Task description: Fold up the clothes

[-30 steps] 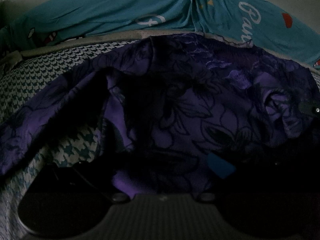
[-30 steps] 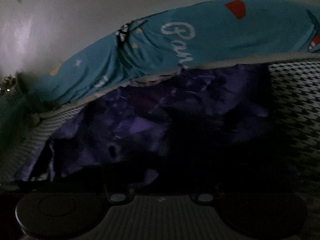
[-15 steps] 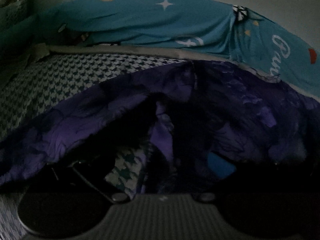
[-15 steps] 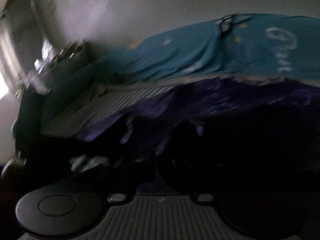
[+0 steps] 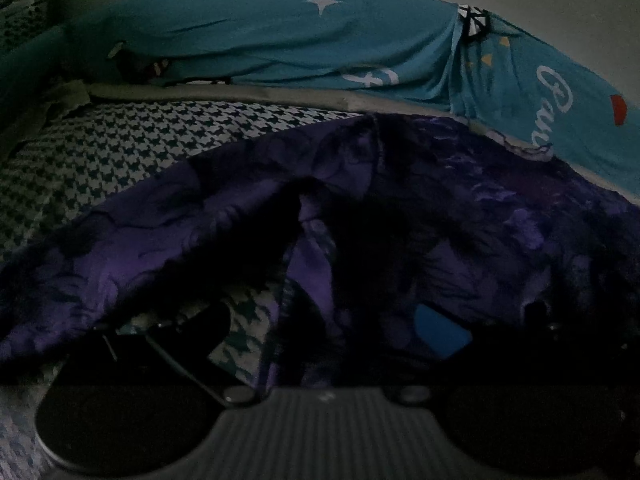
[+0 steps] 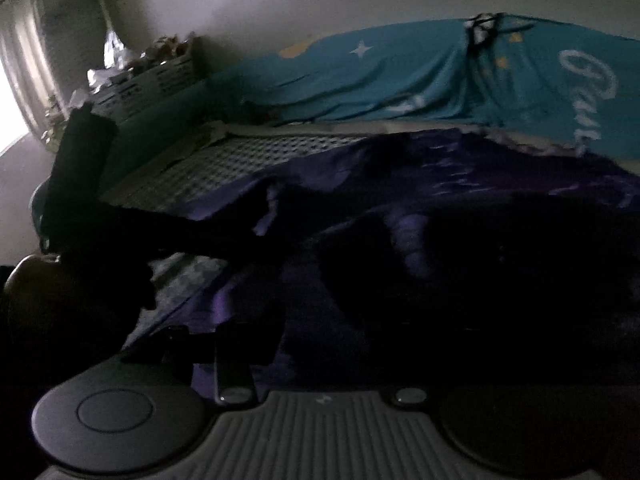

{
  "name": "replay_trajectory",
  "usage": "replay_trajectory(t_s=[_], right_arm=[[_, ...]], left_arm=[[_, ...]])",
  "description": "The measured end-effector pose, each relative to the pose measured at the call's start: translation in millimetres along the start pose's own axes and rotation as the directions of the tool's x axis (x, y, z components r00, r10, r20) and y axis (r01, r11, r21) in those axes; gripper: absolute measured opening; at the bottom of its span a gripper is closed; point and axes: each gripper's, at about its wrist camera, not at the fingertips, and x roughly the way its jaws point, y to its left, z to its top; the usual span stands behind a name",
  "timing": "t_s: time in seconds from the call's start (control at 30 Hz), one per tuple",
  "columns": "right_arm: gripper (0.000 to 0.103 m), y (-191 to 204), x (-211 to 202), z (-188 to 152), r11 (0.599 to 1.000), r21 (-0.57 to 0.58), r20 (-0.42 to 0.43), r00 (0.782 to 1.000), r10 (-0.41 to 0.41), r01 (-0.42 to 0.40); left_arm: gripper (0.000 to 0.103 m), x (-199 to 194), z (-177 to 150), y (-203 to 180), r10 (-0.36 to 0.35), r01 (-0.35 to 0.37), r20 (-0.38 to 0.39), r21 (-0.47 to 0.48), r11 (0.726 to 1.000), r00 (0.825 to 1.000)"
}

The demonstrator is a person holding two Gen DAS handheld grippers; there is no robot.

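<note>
A purple floral garment (image 5: 460,208) lies rumpled on a houndstooth bedcover (image 5: 132,140); it also fills the right wrist view (image 6: 460,184). My left gripper (image 5: 320,340) sits low against the cloth, with a dark left finger (image 5: 188,344) and a blue pad (image 5: 438,332) on the right finger wide apart. Cloth hangs between them. My right gripper (image 6: 328,340) is buried in dark folds of the garment. Only its left finger (image 6: 232,360) shows, and the scene is too dark to read its grip.
A teal printed sheet (image 5: 320,48) lies bunched along the wall behind the garment, also in the right wrist view (image 6: 460,80). A basket of clutter (image 6: 152,72) stands at the bed's far left end, near a bright window (image 6: 12,92).
Both views have swung left across the bed. The garment's left edge now lies folded over, with more houndstooth cover showing. The right view now takes in the basket and window.
</note>
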Motion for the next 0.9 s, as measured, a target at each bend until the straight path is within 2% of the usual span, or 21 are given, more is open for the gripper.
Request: replay_trajectory(t_s=[0.17, 0.33, 0.47, 0.67, 0.7, 0.8, 0.87, 0.9], right_arm=[[0.044, -11, -17, -2, 0.998, -0.003, 0.019, 0.998, -0.065, 0.065], [0.045, -9, -26, -3, 0.994, -0.052, 0.027, 0.996, -0.091, 0.092], [0.050, -4, -20, -6, 0.988, -0.098, 0.019, 0.993, -0.114, 0.116], [0.050, 3, 5, -8, 0.977, -0.128, 0.007, 0.985, -0.170, 0.169], [0.049, 2, 10, -8, 0.974, -0.119, -0.001, 0.981, -0.194, 0.192], [0.019, -3, 18, -4, 0.972, -0.068, -0.002, 0.975, -0.223, 0.223], [0.009, -6, 18, 2, 0.973, -0.038, 0.017, 0.974, -0.227, 0.227], [0.009, -5, 18, 6, 0.975, -0.030, 0.031, 0.976, -0.217, 0.218]], left_arm=[[0.103, -2, 0, -6, -0.022, 0.022, 0.007, 0.011, 1.000, 1.000], [0.103, -1, -1, -10, -0.023, 0.023, 0.006, 0.023, 0.999, 1.000], [0.103, 1, -2, -11, -0.022, 0.022, 0.003, 0.023, 0.999, 1.000], [0.103, 0, 0, -11, -0.025, 0.025, 0.006, 0.027, 0.999, 1.000], [0.103, 0, 0, -11, -0.024, 0.024, 0.007, 0.027, 0.999, 1.000], [0.103, -3, 2, -8, -0.022, 0.021, 0.014, 0.022, 1.000, 1.000], [0.103, -5, 6, -5, -0.017, 0.016, 0.022, 0.011, 1.000, 1.000], [0.103, -7, 7, -2, -0.012, 0.012, 0.027, 0.002, 1.000, 1.000]])
